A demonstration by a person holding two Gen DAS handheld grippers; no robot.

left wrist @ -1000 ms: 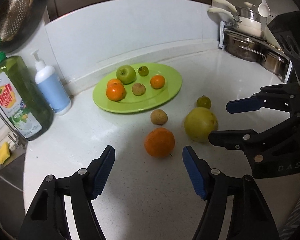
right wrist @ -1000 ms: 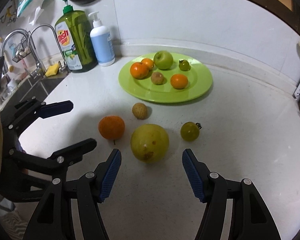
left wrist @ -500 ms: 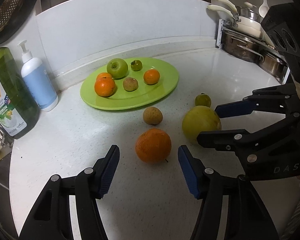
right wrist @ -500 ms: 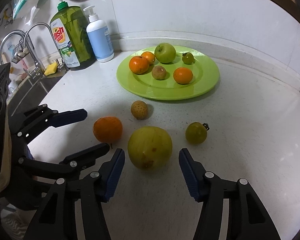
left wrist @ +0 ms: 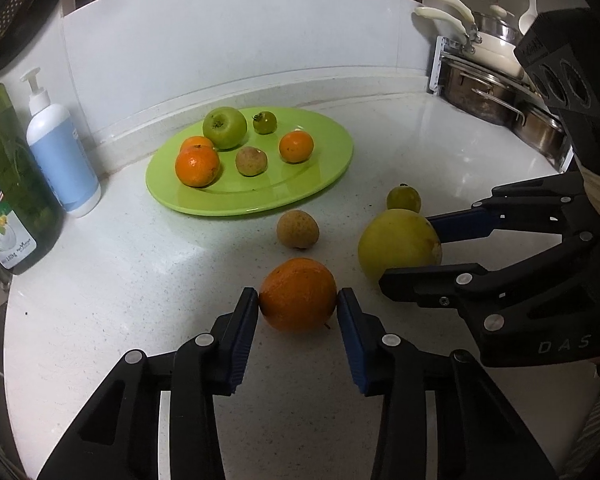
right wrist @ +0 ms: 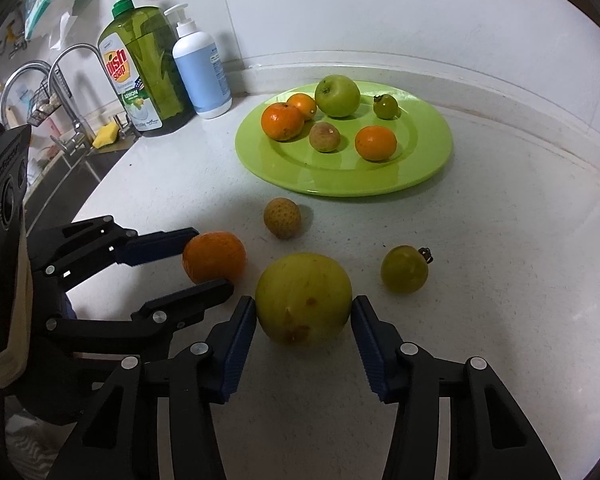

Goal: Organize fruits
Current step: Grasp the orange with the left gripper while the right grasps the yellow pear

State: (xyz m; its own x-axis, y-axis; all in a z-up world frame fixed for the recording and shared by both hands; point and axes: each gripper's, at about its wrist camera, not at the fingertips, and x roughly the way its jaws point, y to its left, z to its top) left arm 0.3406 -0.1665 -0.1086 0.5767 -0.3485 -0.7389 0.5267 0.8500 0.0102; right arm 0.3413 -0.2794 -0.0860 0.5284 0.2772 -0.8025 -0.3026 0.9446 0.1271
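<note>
Both grippers are sitting lower and further forward than a second ago, fingers narrowed around fruit. Left gripper (left wrist: 297, 300): blue pads are pressing both flanks of the orange (left wrist: 297, 294), which is resting on the bench (left wrist: 120, 280). Right gripper (right wrist: 303, 312): fingers are flanking the yellow-green fruit (right wrist: 303, 298), pads touching or nearly so; contact cannot be confirmed. Left view alone is showing steel pans (left wrist: 488, 92) and "DAS" lettering on the right gripper's body. Right view alone is showing taps (right wrist: 60, 80), a yellow sponge (right wrist: 105, 136) and the "dish soap LEMON" label on the green bottle (right wrist: 148, 72). Six fruits are lying on the green plate (right wrist: 340, 176).
</note>
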